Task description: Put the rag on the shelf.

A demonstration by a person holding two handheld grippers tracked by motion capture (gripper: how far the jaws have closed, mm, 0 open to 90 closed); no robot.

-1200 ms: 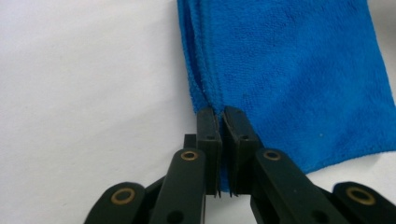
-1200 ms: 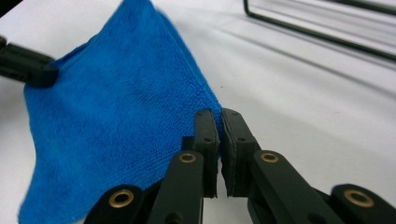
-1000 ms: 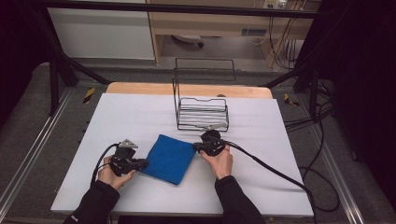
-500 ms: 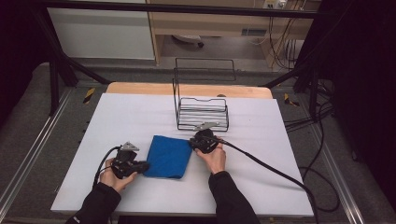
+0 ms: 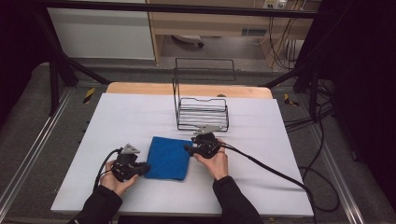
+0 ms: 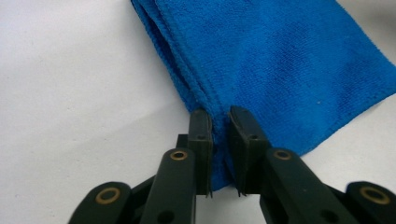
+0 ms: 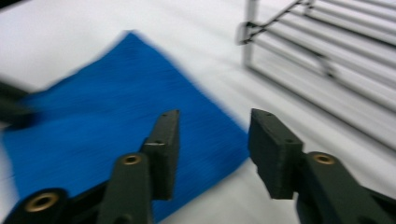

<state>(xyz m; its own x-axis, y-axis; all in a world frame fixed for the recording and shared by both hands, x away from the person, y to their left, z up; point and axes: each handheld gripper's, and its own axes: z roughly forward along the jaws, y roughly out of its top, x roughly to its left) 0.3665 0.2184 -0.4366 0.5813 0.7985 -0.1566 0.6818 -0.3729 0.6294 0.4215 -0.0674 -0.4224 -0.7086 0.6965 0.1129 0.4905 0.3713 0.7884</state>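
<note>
Folded blue microfibre cloth (image 5: 168, 157) lies flat on the white table top (image 5: 140, 116), between the two grippers. Left gripper (image 5: 140, 169) sits at the cloth's near-left corner; in the left gripper view its jaws stand nearly together, pinching the folded, stitched edge of the cloth (image 6: 280, 60), which runs up and away from the pads with the bulk of the fabric spread to their right. Right gripper (image 5: 189, 149) is at the cloth's far-right corner; its jaws have just been opening and now stand roughly half apart, nothing clamped. In the right gripper view the cloth (image 7: 116, 126) lies beneath and to the left of the left jaw, its corner reaching into the gap, pads clear of it. Black wire rack (image 5: 201, 113) stands just beyond the right gripper, well apart from the left; picture blurred in the right gripper view
</note>
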